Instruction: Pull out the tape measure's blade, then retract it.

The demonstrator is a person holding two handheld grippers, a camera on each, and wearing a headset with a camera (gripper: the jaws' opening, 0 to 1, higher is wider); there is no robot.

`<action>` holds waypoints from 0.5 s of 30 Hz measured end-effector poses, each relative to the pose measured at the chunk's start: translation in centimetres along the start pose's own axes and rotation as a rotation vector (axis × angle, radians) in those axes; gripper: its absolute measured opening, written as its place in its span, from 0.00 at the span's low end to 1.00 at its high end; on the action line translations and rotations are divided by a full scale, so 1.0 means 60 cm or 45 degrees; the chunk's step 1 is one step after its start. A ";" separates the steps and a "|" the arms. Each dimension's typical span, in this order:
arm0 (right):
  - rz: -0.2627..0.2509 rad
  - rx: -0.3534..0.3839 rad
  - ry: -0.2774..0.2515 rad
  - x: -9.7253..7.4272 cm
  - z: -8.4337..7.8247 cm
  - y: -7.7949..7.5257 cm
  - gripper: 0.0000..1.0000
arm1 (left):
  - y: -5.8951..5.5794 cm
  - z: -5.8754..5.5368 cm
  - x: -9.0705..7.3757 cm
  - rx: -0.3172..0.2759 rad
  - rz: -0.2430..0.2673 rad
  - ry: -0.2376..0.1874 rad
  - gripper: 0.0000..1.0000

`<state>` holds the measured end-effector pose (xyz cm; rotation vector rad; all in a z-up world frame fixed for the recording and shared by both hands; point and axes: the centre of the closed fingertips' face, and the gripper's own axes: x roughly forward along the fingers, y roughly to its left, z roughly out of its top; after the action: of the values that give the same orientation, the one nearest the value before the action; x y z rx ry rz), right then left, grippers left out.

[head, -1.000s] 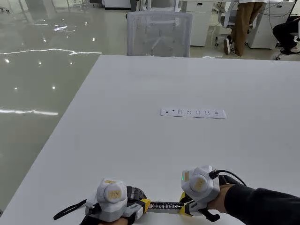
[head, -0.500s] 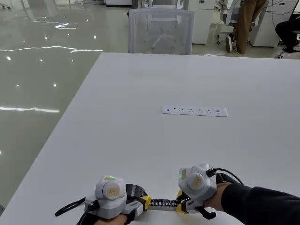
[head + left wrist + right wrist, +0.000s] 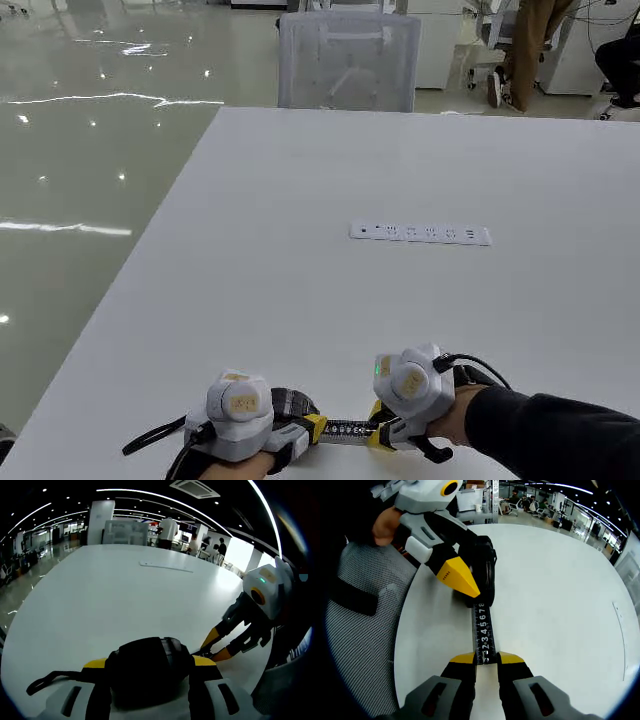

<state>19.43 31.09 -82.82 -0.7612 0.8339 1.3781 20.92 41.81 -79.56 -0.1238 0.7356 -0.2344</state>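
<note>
Glossy grey-green floor (image 3: 90, 150) mirrors ceiling lights at 9 o'clock; smooth white table (image 3: 300, 250); mesh-backed chair (image 3: 347, 62) at 12; slim power strip (image 3: 420, 233); left gripper (image 3: 150, 662) clamps the rounded black tape measure (image 3: 487, 575) at 6; right gripper (image 3: 486, 659) pinches its short numbered blade (image 3: 483, 630).

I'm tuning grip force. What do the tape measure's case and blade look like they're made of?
The case is probably rubber-coated plastic, judging by its matte black, softly rounded shell. The blade is likely thin coated steel: it spans stiff and flat, with printed numerals on a dark face.
</note>
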 end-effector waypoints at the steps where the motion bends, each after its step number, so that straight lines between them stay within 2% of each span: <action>1: 0.002 0.007 -0.007 0.002 0.004 0.001 0.13 | 0.000 0.000 0.000 -0.002 -0.003 0.000 0.58; 15: 0.018 0.037 -0.029 0.014 0.024 0.003 0.13 | 0.001 0.000 0.000 -0.006 -0.025 0.002 0.58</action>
<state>19.36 32.73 -82.79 -0.7174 0.8407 1.3819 20.92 41.88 -79.57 -0.1357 0.7368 -0.2515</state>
